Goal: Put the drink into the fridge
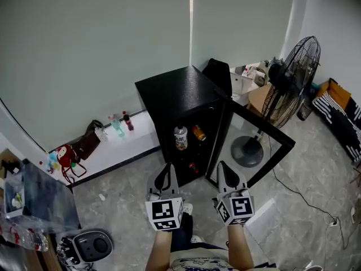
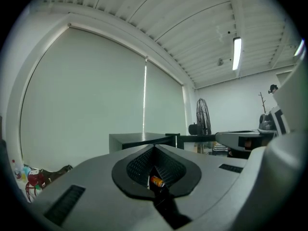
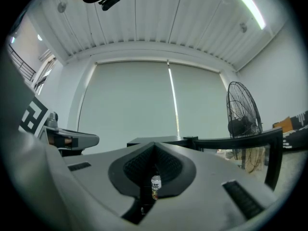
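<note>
Two checks: confirm left gripper (image 1: 168, 171) and right gripper (image 1: 223, 169) jaws closed, empty; locate upright bottle (image 1: 180, 137) inside open fridge (image 1: 175, 92), straight above in frame, nearer left gripper.

Pretty much a spare office room: windows are covered by roller blinds (image 1: 101, 49), a strip light (image 2: 236, 53) is fixed overhead, and a mini fridge (image 1: 180, 103) and pedestal fan (image 1: 293, 78) are parked on tiled floor (image 1: 130, 208).
</note>
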